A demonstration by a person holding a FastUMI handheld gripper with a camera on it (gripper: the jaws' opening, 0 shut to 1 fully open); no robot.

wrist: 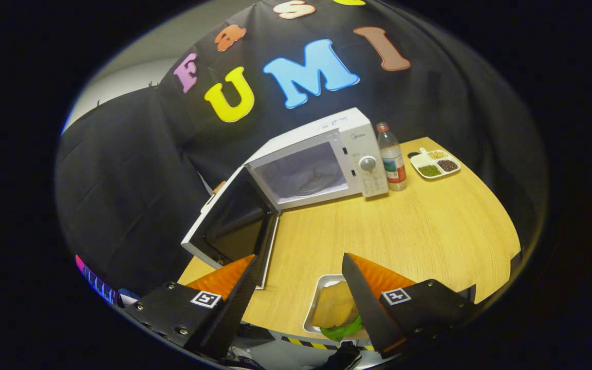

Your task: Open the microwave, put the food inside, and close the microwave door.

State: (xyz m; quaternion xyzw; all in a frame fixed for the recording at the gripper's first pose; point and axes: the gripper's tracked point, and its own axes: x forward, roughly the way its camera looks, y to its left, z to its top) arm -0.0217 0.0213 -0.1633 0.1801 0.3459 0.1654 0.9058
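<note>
The microwave point(321, 162) stands toward the far side of the wooden surface point(409, 231), close against the booth's dark wall, and serves as the reference for everything else. Its door point(232, 221) is swung wide open on the hinge side, reaching out over the surface's edge, so the pale cavity with its glass turntable is exposed and nothing sits inside it. Just beside the microwave's control panel, on the side away from the door, stands a clear plastic bottle point(392, 163) with a red cap, and a little farther out on that same side lies a small white divided dish point(436, 163) holding green, dark and yellowish bits. The food point(336, 308), a browned bun-like piece over a green leaf, rests in a white tray point(316, 300) at the near edge of the surface, well apart from the microwave and in front of its open cavity. The gripper point(301, 277) hovers above that near edge with its fingers spread wide and holding nothing; the tray lies between them, partly hidden by the finger nearer the bottle's side, while the other finger overlaps the lower corner of the open door.
</note>
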